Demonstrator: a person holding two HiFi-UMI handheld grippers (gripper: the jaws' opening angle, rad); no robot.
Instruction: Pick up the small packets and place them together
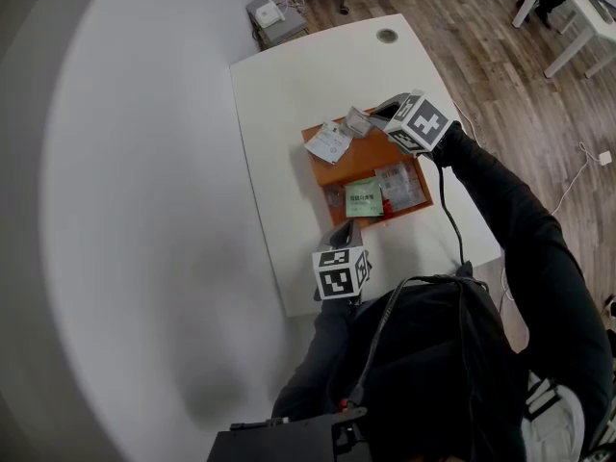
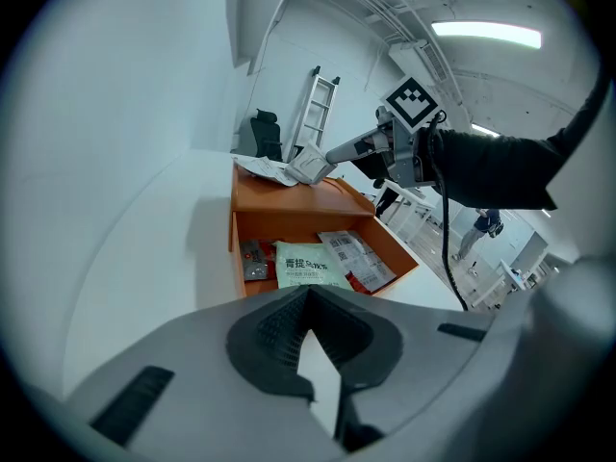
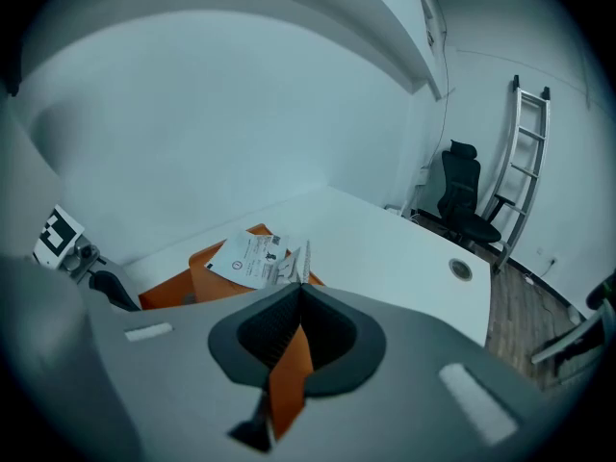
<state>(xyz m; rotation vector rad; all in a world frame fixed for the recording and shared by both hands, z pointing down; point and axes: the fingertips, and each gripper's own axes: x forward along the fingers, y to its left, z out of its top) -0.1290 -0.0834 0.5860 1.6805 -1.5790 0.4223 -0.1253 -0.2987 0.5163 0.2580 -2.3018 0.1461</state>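
Observation:
An orange tray [image 1: 327, 173] sits on the white table [image 1: 289, 85]. In it lie a green packet [image 1: 364, 200], a clear barcoded packet [image 1: 398, 185] and a dark red one [image 2: 254, 258]. A white printed packet [image 1: 329, 142] rests on the tray's far rim. My right gripper [image 1: 373, 117] is over that far end, shut on a small pale packet [image 2: 306, 168] that stands just past its jaw tips [image 3: 298, 260]. At the tray's near edge my left gripper [image 1: 348, 227] points at the tray, shut, with nothing between its jaws [image 2: 310, 296].
The table has a round cable hole [image 1: 387, 36] near its far corner. A cable runs from the right gripper across the table's right edge. Beyond the table stand an office chair [image 3: 467, 200], a ladder [image 3: 525, 152] and a box [image 1: 274, 15] on the floor.

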